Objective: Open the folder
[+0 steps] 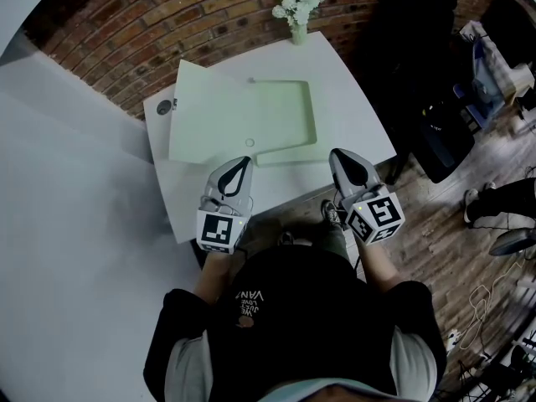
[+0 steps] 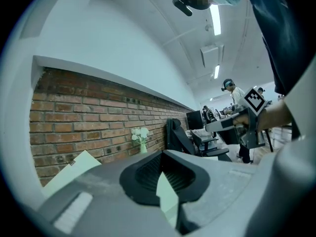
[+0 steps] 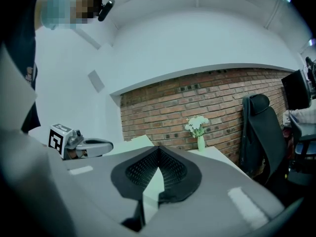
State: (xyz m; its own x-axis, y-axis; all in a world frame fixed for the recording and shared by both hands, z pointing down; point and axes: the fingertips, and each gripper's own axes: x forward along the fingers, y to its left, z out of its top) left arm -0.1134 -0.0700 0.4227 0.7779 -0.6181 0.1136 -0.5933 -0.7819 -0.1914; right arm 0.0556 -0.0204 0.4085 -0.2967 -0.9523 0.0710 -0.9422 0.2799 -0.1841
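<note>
Folder (image 1: 239, 115) lies flat mid-counter (image 1: 352, 107). Its cover looks already swung out left, and the shallow tray side is bare. Left gripper (image 1: 244, 166) and right gripper (image 1: 339, 159) hang at its near edge, fingers closed on nothing, so probably clear of it on purpose. Vase (image 1: 299, 32) at the far edge holds white flowers.

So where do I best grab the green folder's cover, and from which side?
Pinch the cover at its near edge, coming in low from your side of the table: it is a thin flat sheet, and that edge lies just ahead of the left gripper.
</note>
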